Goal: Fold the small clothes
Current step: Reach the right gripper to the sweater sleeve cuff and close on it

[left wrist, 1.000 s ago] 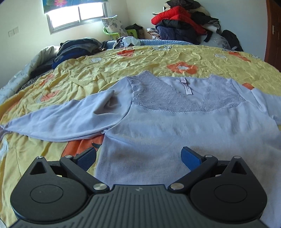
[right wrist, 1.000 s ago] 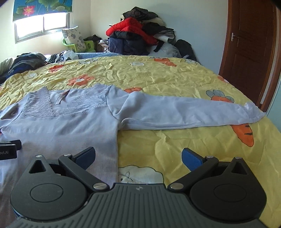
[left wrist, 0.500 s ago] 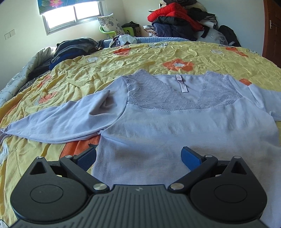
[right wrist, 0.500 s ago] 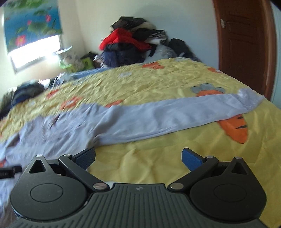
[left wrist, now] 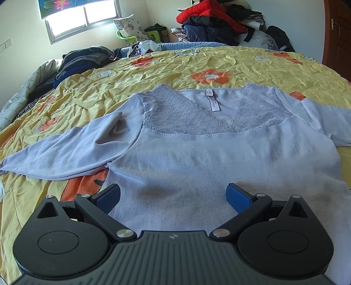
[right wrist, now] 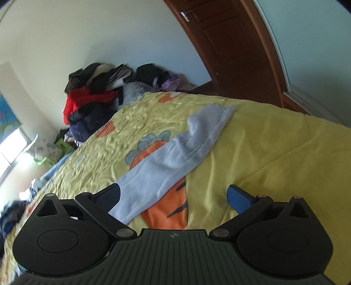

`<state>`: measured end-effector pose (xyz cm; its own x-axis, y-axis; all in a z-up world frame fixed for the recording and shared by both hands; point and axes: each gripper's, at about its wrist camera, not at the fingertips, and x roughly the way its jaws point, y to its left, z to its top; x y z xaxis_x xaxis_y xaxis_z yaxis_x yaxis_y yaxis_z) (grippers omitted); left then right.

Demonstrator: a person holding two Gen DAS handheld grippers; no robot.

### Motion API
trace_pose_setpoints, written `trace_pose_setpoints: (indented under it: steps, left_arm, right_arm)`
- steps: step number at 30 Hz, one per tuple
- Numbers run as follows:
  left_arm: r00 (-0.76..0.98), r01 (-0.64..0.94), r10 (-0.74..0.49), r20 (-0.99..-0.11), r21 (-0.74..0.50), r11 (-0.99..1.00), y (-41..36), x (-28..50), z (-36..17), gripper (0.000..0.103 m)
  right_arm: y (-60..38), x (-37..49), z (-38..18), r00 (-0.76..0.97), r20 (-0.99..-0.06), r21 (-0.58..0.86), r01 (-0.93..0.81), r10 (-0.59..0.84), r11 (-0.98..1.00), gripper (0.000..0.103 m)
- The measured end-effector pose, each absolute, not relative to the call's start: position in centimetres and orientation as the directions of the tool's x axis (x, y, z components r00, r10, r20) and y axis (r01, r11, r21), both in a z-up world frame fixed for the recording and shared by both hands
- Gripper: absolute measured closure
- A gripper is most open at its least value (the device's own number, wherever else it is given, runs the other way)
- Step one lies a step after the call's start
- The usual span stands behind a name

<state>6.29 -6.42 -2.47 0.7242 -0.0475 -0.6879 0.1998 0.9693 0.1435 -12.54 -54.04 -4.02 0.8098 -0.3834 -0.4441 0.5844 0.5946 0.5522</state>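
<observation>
A pale lilac long-sleeved top (left wrist: 219,157) with a lace yoke lies flat, front up, on the yellow bedspread (left wrist: 175,65). Its left sleeve (left wrist: 65,151) stretches out to the left with a crease near the shoulder. My left gripper (left wrist: 173,195) hovers open over the lower body of the top, nothing between its blue pads. In the right wrist view the top's other sleeve (right wrist: 175,160) runs across an orange carrot print toward its cuff (right wrist: 210,114). My right gripper (right wrist: 173,195) is open just above that sleeve, tilted, empty.
Heaped clothes (left wrist: 219,22) sit at the far head of the bed, and dark folded clothes (left wrist: 81,59) lie at the far left. A brown door (right wrist: 230,50) stands beyond the bed's right edge. A window (left wrist: 83,19) is on the back wall.
My right gripper has swung right and rolled, from over the top's side to above the right sleeve near the carrot print. My left gripper has risen slightly; the top has not moved.
</observation>
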Motion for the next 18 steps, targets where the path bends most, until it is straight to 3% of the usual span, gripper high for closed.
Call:
trace_pose_setpoints:
  steps: [3, 7, 11, 14, 16, 18]
  left_arm:
    - [0.722, 0.197, -0.042, -0.69, 0.147, 0.969, -6.3, 6.5, -2.5, 0.0]
    - [0.721, 0.193, -0.036, -0.692, 0.151, 0.969, -6.3, 6.7, -2.4, 0.0]
    - [0.715, 0.189, -0.032, -0.699, 0.149, 0.971, -6.3, 7.0, -2.3, 0.0]
    - [0.711, 0.188, -0.033, -0.703, 0.144, 0.972, -6.3, 7.2, -2.2, 0.0]
    - [0.711, 0.19, -0.032, -0.702, 0.149, 0.97, -6.4, 7.3, -2.1, 0.0]
    - [0.711, 0.192, -0.029, -0.702, 0.155, 0.969, -6.4, 7.5, -2.1, 0.0]
  right_arm:
    - [-55.2, -11.1, -4.5, 0.82, -0.419, 0.571, 0.572, -0.389, 0.589, 0.002]
    - [-56.6, -9.5, -5.2, 0.84, -0.387, 0.609, 0.542, -0.38, 0.579, 0.018]
    - [-57.6, -8.8, -5.4, 0.85, -0.371, 0.652, 0.525, -0.374, 0.547, 0.025]
    - [-58.3, -8.3, -5.7, 0.847, -0.376, 0.686, 0.528, -0.377, 0.501, 0.045]
    - [-58.8, -8.2, -6.0, 0.84, -0.388, 0.71, 0.535, -0.381, 0.457, 0.069]
    - [-59.2, -8.4, -6.4, 0.832, -0.403, 0.735, 0.542, -0.381, 0.408, 0.086]
